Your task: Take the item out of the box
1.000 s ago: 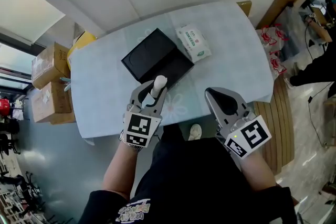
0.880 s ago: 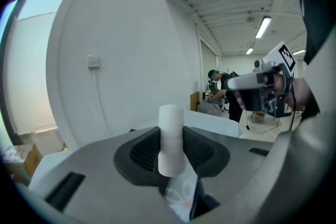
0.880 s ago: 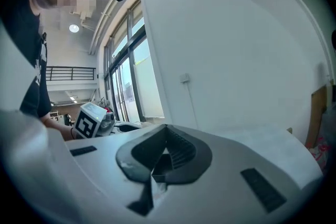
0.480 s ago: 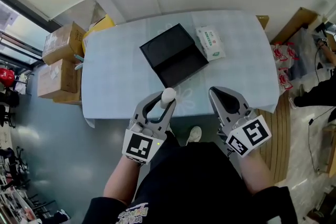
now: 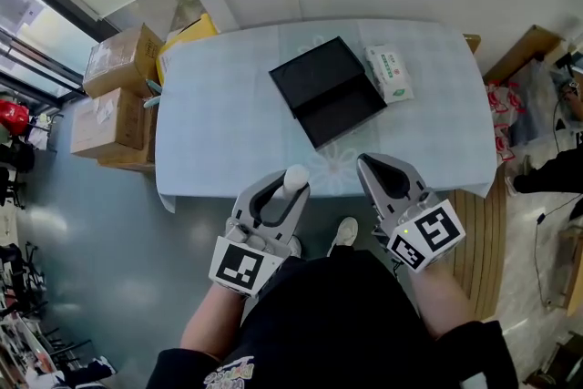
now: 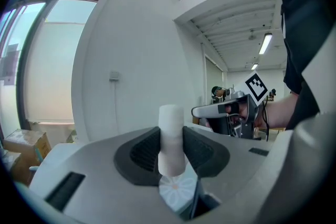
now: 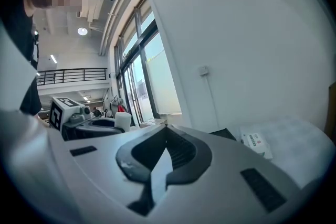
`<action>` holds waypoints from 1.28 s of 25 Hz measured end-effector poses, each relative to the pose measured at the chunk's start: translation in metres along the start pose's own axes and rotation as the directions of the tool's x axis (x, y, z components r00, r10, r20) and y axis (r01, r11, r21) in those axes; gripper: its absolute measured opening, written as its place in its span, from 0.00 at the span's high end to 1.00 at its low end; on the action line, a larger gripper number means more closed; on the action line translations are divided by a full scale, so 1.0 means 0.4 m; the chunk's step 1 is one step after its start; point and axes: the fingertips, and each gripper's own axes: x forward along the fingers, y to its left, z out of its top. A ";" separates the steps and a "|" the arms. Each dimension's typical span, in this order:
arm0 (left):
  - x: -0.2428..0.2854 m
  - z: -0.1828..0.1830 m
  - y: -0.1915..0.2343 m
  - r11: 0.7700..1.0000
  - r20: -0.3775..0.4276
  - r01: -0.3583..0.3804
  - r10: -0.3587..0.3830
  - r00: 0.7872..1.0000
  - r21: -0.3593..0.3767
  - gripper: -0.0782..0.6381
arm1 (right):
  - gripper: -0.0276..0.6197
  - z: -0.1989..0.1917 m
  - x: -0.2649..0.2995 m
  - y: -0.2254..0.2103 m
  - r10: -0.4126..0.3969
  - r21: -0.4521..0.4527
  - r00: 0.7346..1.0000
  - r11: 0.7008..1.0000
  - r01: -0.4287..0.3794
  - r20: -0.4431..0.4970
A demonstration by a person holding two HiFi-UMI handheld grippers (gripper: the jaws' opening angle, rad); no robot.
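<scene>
The black box (image 5: 330,91) lies open on the pale blue table (image 5: 228,123), and its inside looks bare. A white cylinder-shaped item (image 5: 295,177) stands upright between the pads of my left gripper (image 5: 293,184), which is shut on it in front of the table's near edge. The left gripper view shows the same item (image 6: 170,136) pinched in my left gripper (image 6: 171,150). My right gripper (image 5: 369,163) hangs beside it, to the right, shut with nothing in it; in its own view the right gripper (image 7: 166,131) has its tips touching.
A white packet of tissues (image 5: 389,73) lies just right of the box. Cardboard cartons (image 5: 118,59) and a yellow box (image 5: 187,34) stand on the floor left of the table. Wooden boards (image 5: 524,46) and bags are at the right. A white wall runs behind the table.
Both grippers have drawn back from the table toward the person. The left one carried the white item from near the box to beyond the table's near edge.
</scene>
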 end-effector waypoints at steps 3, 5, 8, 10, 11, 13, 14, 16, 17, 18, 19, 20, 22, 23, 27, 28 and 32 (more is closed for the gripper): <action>-0.039 -0.001 0.022 1.000 -0.003 0.027 -0.027 1.000 -0.010 0.71 | 0.94 -0.008 0.021 0.046 -0.016 0.009 1.000 1.000 0.016 0.003; -0.064 -0.003 0.030 0.999 -0.002 0.052 -0.052 0.999 -0.011 0.71 | 0.94 -0.017 0.027 0.074 -0.036 0.013 0.999 0.999 0.036 0.006; -0.097 -0.008 0.039 0.996 0.004 0.091 -0.091 0.996 -0.013 0.71 | 0.94 -0.034 0.026 0.113 -0.074 0.018 0.997 0.997 0.074 0.004; -0.112 -0.012 0.043 0.993 0.006 0.118 -0.118 0.993 -0.015 0.71 | 0.94 -0.043 0.021 0.134 -0.103 0.018 0.995 0.995 0.103 0.002; -0.117 -0.014 0.043 0.991 0.009 0.133 -0.132 0.991 -0.014 0.71 | 0.94 -0.047 0.016 0.142 -0.119 0.016 0.993 0.993 0.119 0.001; -0.127 -0.020 0.039 0.986 0.016 0.166 -0.166 0.986 -0.013 0.71 | 0.94 -0.056 0.001 0.155 -0.157 0.014 0.988 0.987 0.157 0.000; -0.131 -0.024 0.034 0.983 0.020 0.184 -0.184 0.983 -0.014 0.71 | 0.94 -0.061 -0.009 0.161 -0.178 0.014 0.984 0.984 0.178 0.001; -0.140 -0.032 0.023 0.976 0.023 0.219 -0.218 0.976 -0.017 0.71 | 0.94 -0.068 -0.032 0.171 -0.220 0.016 0.976 0.975 0.220 0.003; -0.143 -0.034 0.018 0.972 0.024 0.234 -0.233 0.972 -0.018 0.71 | 0.94 -0.070 -0.043 0.174 -0.239 0.017 0.971 0.971 0.239 0.004; -0.145 -0.034 0.012 0.969 0.026 0.248 -0.247 0.969 -0.018 0.71 | 0.94 -0.072 -0.055 0.178 -0.256 0.018 0.967 0.966 0.256 0.005; -0.148 -0.034 0.006 0.965 0.029 0.261 -0.260 0.965 -0.017 0.71 | 0.94 -0.075 -0.067 0.182 -0.272 0.019 0.962 0.962 0.272 0.006; -0.150 -0.034 0.000 0.962 0.031 0.272 -0.272 0.962 -0.014 0.71 | 0.94 -0.078 -0.079 0.186 -0.287 0.019 0.958 0.958 0.287 0.006; -0.157 -0.035 -0.012 0.957 0.034 0.291 -0.290 0.956 -0.010 0.71 | 0.94 -0.085 -0.101 0.196 -0.312 0.022 0.950 0.950 0.311 0.008; -0.161 -0.035 -0.016 0.955 0.035 0.297 -0.297 0.954 -0.009 0.71 | 0.94 -0.088 -0.110 0.201 -0.321 0.024 0.947 0.947 0.321 0.009; -0.178 -0.037 -0.025 0.951 0.038 0.310 -0.310 0.950 -0.012 0.71 | 0.94 -0.094 -0.129 0.219 -0.345 0.031 0.939 0.938 0.344 0.018; -0.183 -0.037 -0.027 0.950 0.036 0.312 -0.312 0.949 -0.010 0.71 | 0.94 -0.094 -0.131 0.223 -0.347 0.032 0.938 0.938 0.346 0.020; -0.198 -0.043 -0.022 0.950 0.025 0.310 -0.310 0.950 0.030 0.71 | 0.94 -0.095 -0.133 0.239 -0.351 0.033 0.936 0.936 0.350 0.032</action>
